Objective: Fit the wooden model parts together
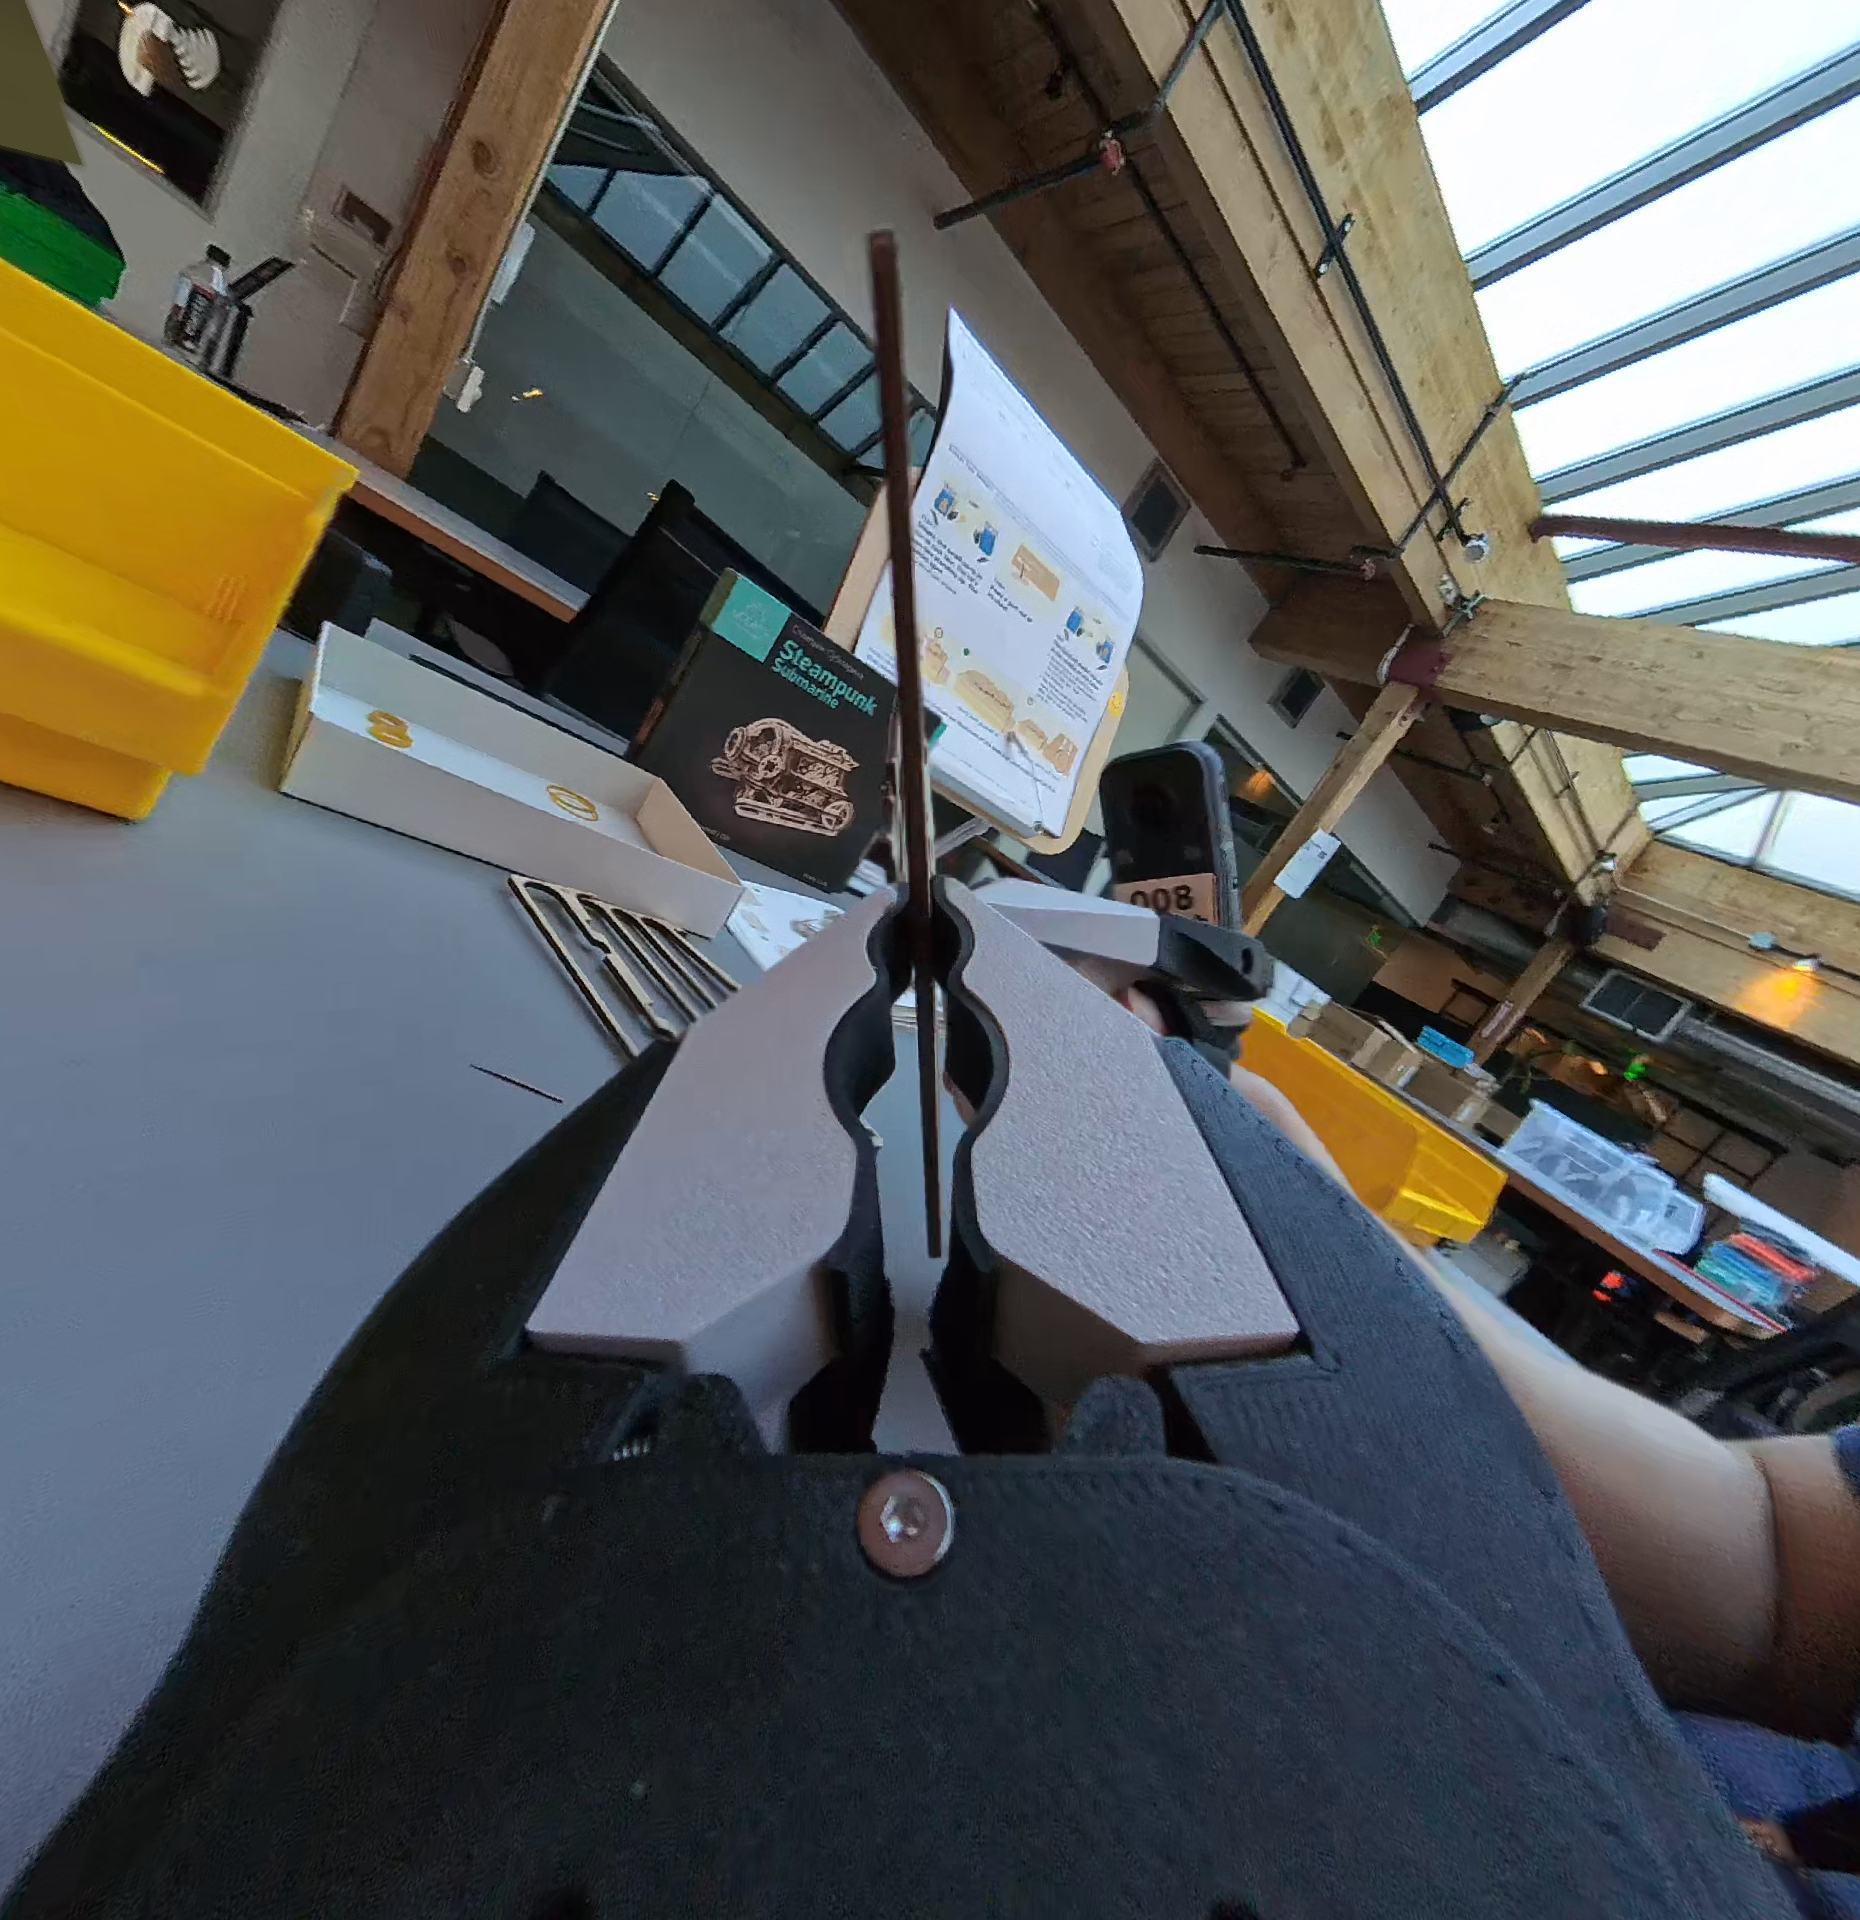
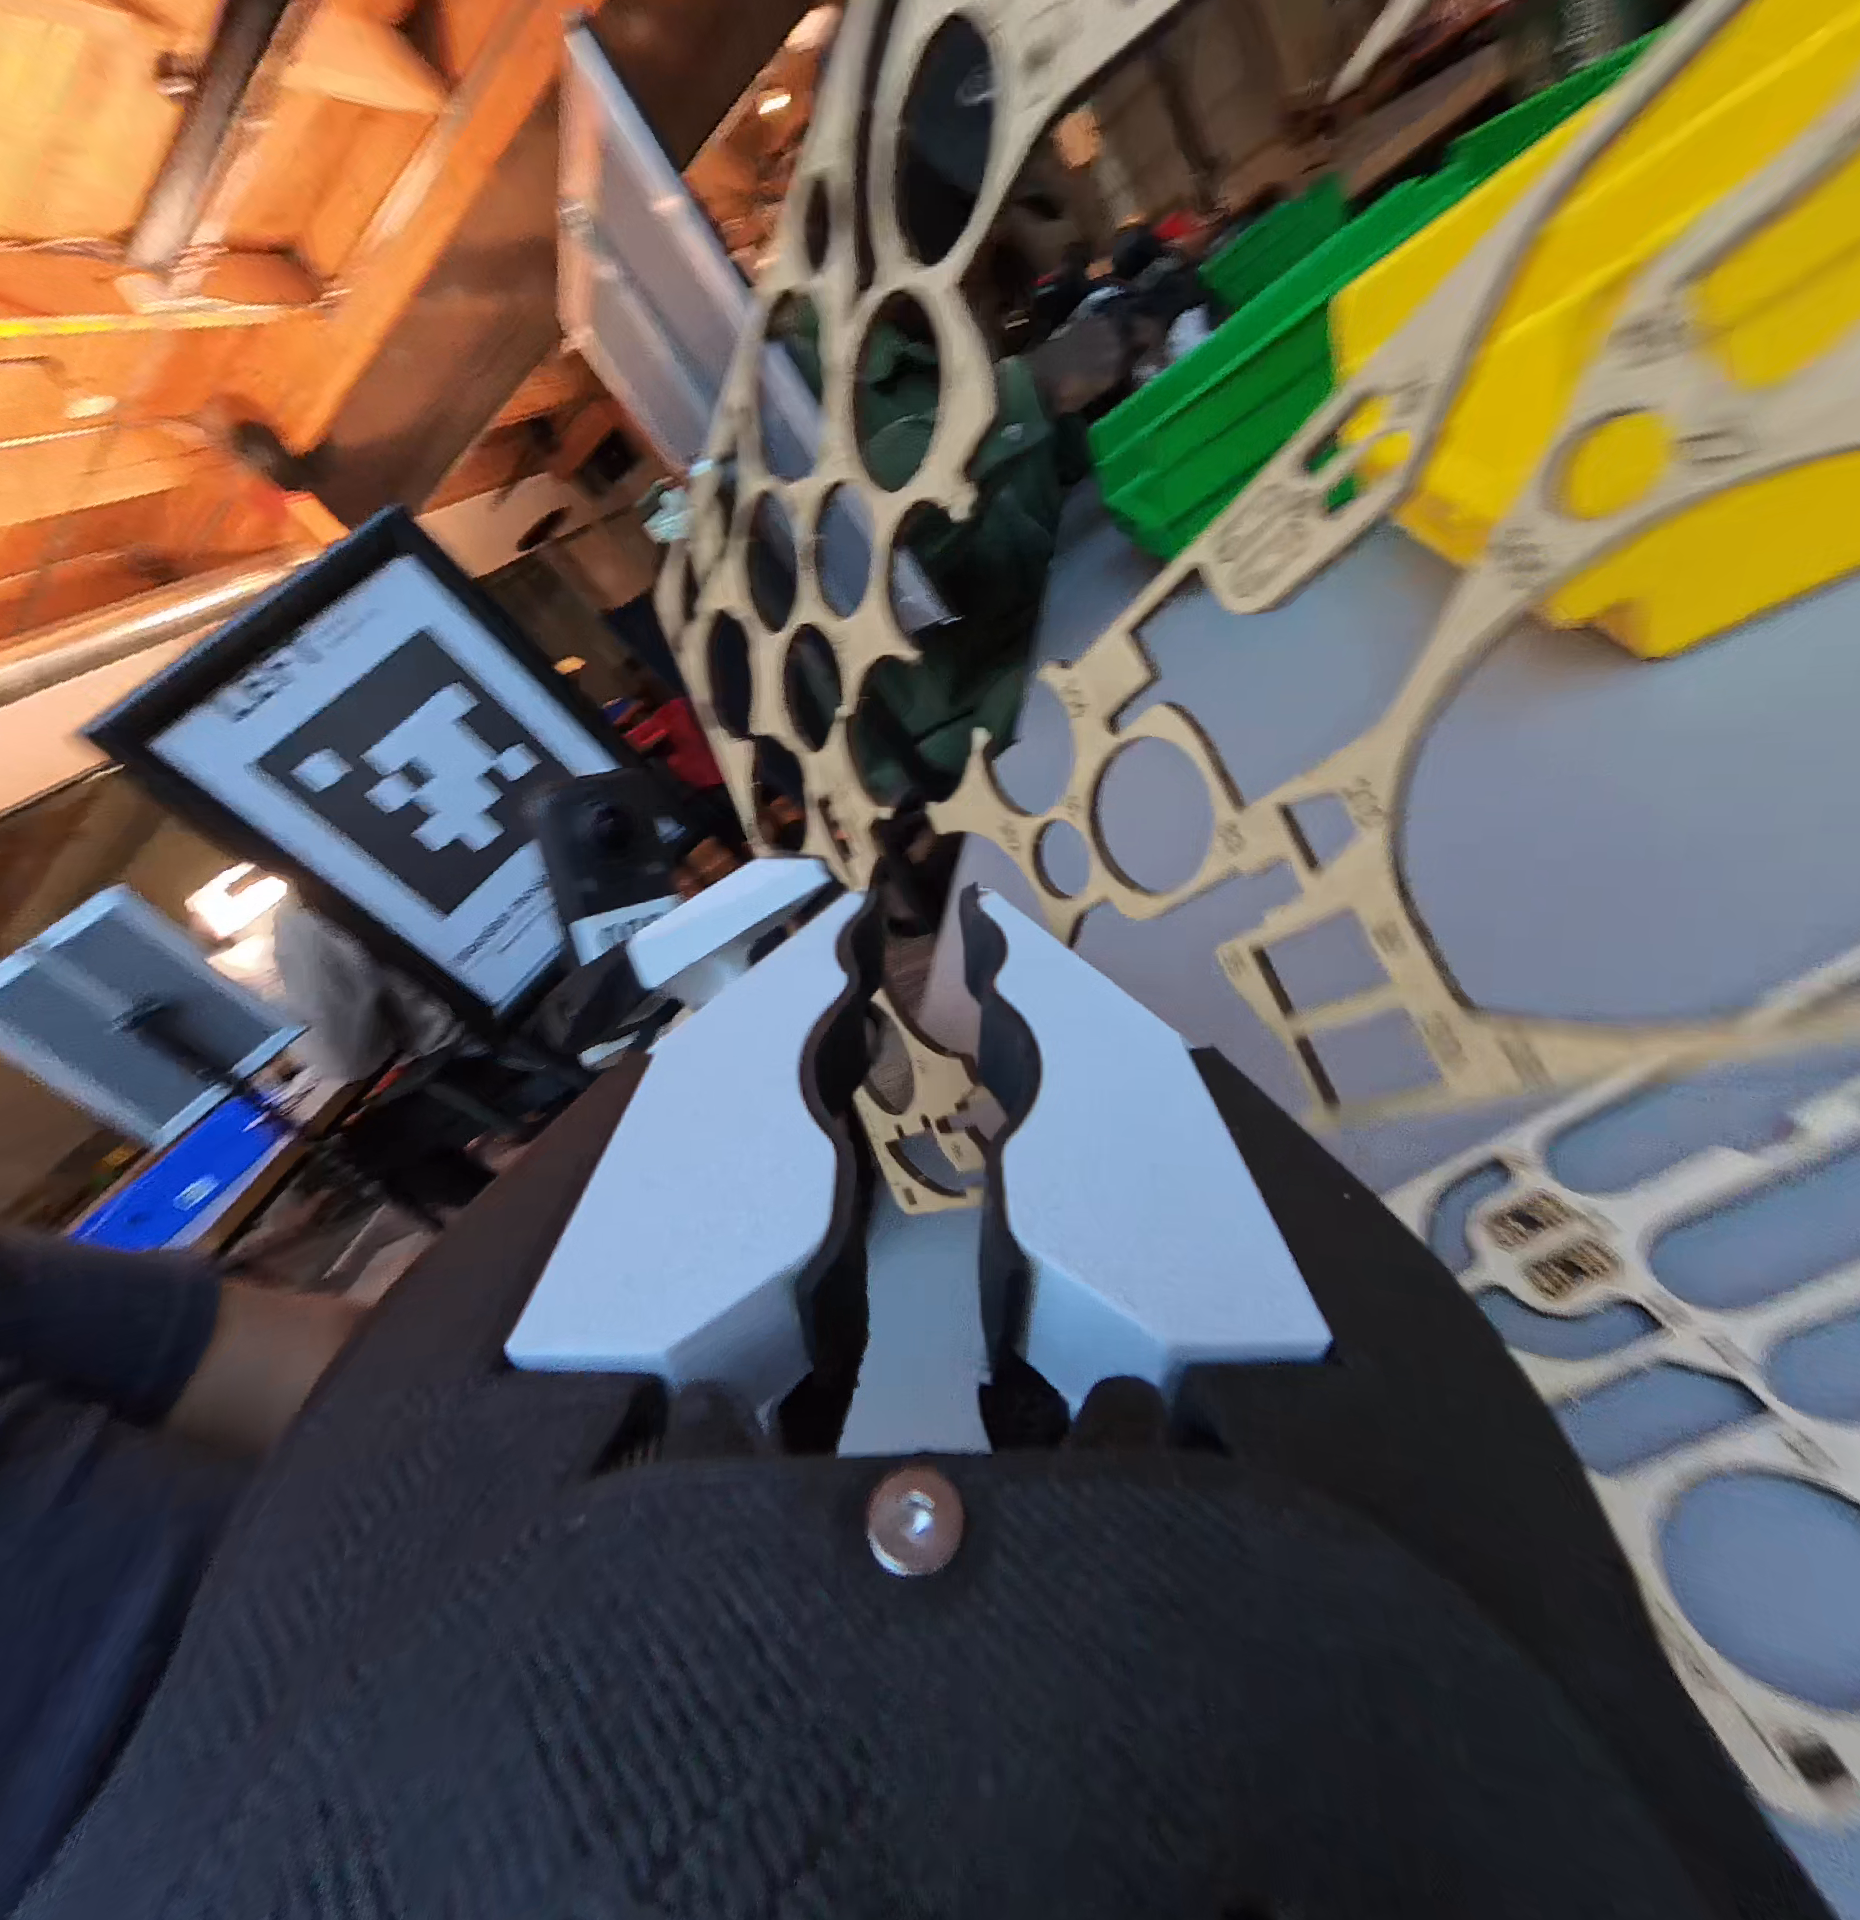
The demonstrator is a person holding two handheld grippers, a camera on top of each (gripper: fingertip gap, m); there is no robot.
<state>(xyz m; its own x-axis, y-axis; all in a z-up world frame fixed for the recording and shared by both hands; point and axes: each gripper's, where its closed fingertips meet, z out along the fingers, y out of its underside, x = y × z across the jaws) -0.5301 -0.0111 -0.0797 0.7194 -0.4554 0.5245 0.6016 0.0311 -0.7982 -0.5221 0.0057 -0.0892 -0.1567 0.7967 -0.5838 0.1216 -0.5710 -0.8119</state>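
Observation:
A thin wooden sheet [image 1: 900,520] with punched-out holes is held upright above the table, edge-on in the left wrist view. My left gripper [image 1: 918,914] is shut on its lower edge. The right gripper's fingers [image 1: 1082,925] reach in from the right and meet the sheet at the same spot. In the blurred right wrist view the sheet [image 2: 1009,810] fans out ahead. My right gripper [image 2: 918,899] stands narrowly closed with part of the sheet between its pads. The left gripper's finger [image 2: 718,930] shows just left of it.
On the grey table [image 1: 230,1039] are a yellow bin [image 1: 126,540], a white tray [image 1: 490,769], a dark kit box [image 1: 770,727], a propped instruction page [image 1: 1019,582] and an empty wooden frame [image 1: 614,966]. Another cut-out sheet [image 2: 1632,1351], green bins [image 2: 1217,436] and a framed marker [image 2: 386,769] show too. The tips of both grippers are at nearly the same place.

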